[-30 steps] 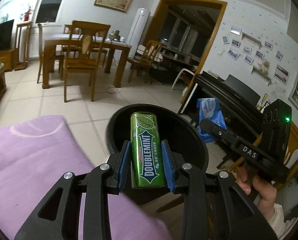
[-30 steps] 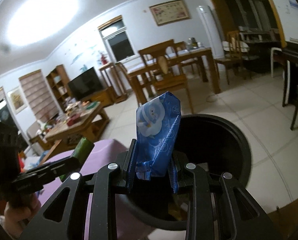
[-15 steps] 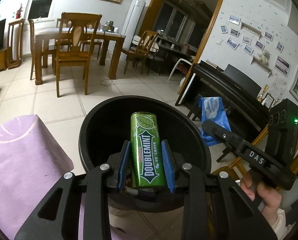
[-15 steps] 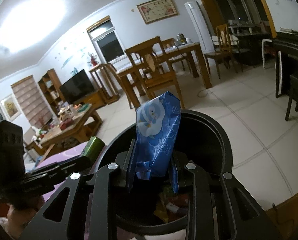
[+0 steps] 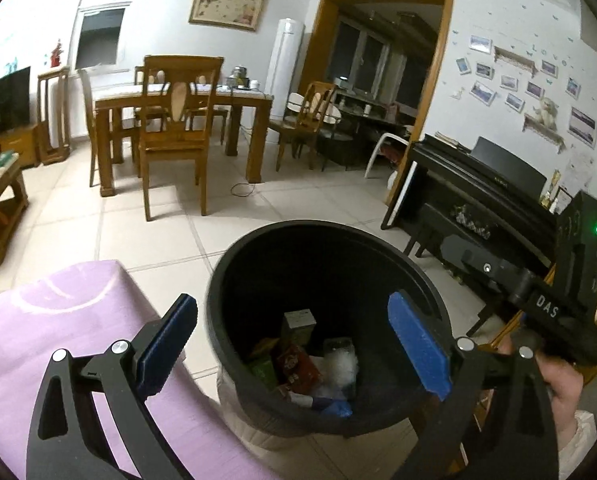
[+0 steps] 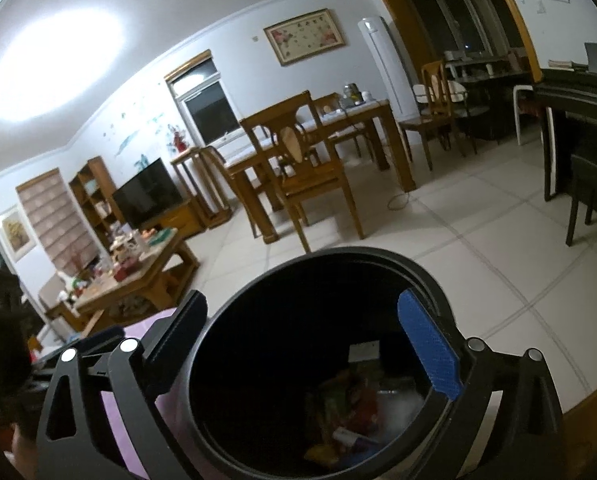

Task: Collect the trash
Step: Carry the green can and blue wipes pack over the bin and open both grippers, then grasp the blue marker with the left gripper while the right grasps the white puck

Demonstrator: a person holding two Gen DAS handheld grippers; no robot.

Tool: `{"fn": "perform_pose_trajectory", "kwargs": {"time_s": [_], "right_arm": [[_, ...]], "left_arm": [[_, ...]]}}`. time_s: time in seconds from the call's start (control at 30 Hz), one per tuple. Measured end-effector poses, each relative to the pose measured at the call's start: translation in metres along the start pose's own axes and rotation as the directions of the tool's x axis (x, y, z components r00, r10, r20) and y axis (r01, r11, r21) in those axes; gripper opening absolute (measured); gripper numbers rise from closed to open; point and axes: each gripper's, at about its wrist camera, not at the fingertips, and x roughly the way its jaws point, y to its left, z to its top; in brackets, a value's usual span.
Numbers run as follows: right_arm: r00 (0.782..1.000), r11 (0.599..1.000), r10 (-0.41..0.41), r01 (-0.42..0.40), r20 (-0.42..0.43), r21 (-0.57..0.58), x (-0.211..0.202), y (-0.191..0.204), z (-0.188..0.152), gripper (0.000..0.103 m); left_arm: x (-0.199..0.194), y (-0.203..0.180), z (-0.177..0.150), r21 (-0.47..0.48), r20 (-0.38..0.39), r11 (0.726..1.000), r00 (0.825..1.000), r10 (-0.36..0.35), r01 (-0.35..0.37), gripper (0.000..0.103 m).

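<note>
Tools: 2, left tool [image 5: 294, 344] wide, right tool [image 6: 310, 344] wide | bin [image 5: 258, 252]: 1, wrappers [image 5: 298, 364] inside

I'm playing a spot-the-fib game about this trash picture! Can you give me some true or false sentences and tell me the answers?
1. The left gripper is open and empty. True.
2. The round black plastic trash bin has nothing inside. False: wrappers and packets lie at its bottom.
3. The right gripper is squeezing a blue packet. False: it is open, holding nothing.
4. A purple cloth lies beside the bin. True.
5. Both grippers are above the bin's opening. True.
</note>
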Motion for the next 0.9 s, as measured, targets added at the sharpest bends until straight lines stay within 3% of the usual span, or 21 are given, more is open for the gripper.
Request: {"fn": "perform_pose_trajectory", "kwargs": {"time_s": [0.17, 0.37, 0.57, 0.73, 0.9], "right_arm": [[1.0, 1.0, 0.017, -0.017, -0.024, -0.001, 0.003, 0.016, -0.004, 0.095], [0.996, 0.998, 0.056, -0.058, -0.074, -0.032, 0.011, 0.053, -0.018, 0.095], [0.979, 0.983, 0.129, -0.147, -0.159, -0.11, 0.026, 0.118, -0.039, 0.095], [0.931, 0.939, 0.216, -0.281, -0.295, -0.2, 0.032, 0.186, -0.068, 0.095], [0.842, 0.845, 0.266, -0.438, -0.47, -0.306, 0.032, 0.262, -0.11, 0.085]], "left_arm": [[-0.026, 0.019, -0.005, -0.029, 0.008, 0.998, 0.999, 0.049, -0.049, 0.096], [-0.076, 0.064, -0.018, -0.069, 0.022, 0.984, 0.986, 0.164, -0.163, 0.096], [-0.132, 0.134, -0.047, -0.172, -0.005, 0.939, 0.953, 0.302, -0.298, 0.096], [-0.176, 0.191, -0.081, -0.283, -0.069, 0.876, 0.92, 0.386, -0.389, 0.095], [-0.188, 0.214, -0.102, -0.261, -0.155, 0.856, 0.894, 0.42, -0.447, 0.095]]}}
